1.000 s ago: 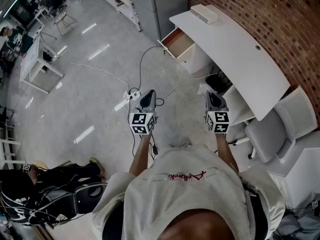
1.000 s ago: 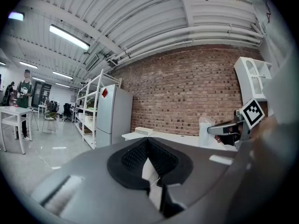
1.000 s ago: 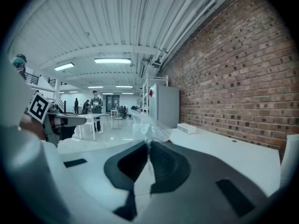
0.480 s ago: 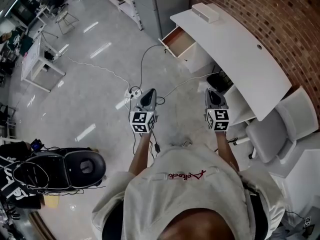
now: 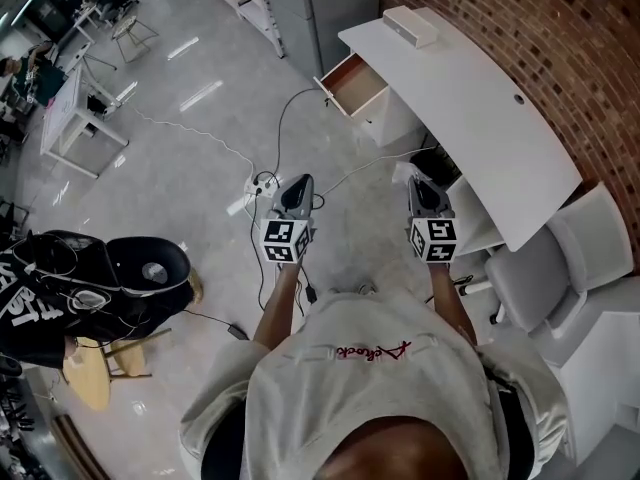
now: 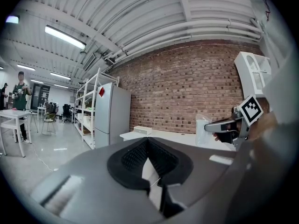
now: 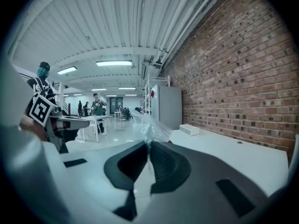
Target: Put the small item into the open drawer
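Stands on a pale grey floor (image 5: pixel 200 168) beside a long curved white desk (image 5: pixel 470 98) set against a brick wall (image 5: pixel 560 38); faces the open drawer (image 5: pixel 357 85), pulled out at the desk's far end, wood-coloured inside, well apart from both tools. Holds the left gripper (image 5: pixel 297 184) and the right gripper (image 5: pixel 415 188) out side by side; shows the left jaws pressed together on nothing. Pinches the small item, a crumpled clear plastic bag (image 7: pixel 148 125), between the right gripper's closed jaws, near the desk's edge and not in the drawer.
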`<state>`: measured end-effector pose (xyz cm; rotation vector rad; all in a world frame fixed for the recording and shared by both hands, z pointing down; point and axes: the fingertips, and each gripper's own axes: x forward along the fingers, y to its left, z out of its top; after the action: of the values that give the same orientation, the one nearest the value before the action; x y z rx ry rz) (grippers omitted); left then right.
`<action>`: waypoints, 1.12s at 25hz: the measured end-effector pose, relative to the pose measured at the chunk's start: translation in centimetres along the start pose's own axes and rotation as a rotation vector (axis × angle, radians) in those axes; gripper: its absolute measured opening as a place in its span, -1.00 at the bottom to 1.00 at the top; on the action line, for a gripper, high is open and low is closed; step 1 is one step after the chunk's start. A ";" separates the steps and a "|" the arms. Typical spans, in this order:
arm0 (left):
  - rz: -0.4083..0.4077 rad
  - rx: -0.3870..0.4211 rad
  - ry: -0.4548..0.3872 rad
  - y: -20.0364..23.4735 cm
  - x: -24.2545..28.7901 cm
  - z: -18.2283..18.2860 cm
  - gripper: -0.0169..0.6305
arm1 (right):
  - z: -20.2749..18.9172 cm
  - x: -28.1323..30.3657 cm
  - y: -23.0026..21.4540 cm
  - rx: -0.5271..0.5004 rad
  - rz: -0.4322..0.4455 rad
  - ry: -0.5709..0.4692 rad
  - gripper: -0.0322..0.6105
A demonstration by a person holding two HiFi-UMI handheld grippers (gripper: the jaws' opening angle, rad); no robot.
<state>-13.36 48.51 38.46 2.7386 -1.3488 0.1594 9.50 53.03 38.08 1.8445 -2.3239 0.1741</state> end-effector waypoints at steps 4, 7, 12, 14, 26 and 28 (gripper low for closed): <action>0.004 0.005 0.006 -1.1 1.3 -0.1 -0.92 | -0.3 0.5 -1.4 -0.008 0.017 0.007 -0.85; 0.016 0.002 0.010 -1.2 2.2 -0.7 -0.92 | -0.8 1.4 -1.7 -0.012 0.038 0.013 -0.85; 0.020 -0.003 0.028 -1.3 4.1 -1.5 -0.92 | -1.0 3.2 -2.5 -0.010 0.068 0.020 -0.85; 0.022 -0.002 0.029 -1.1 4.9 -1.4 -0.92 | -0.9 4.1 -2.8 -0.011 0.075 0.019 -0.85; 0.009 -0.022 0.031 3.1 13.0 -1.9 -0.92 | -0.5 12.2 -5.4 -0.024 0.082 0.039 -0.85; 0.001 -0.027 0.036 4.5 15.0 -2.0 -0.92 | -0.1 14.5 -5.7 -0.030 0.080 0.040 -0.85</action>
<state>-7.95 34.26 42.53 2.6996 -1.3327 0.1876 11.90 37.95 41.03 1.7192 -2.3619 0.1840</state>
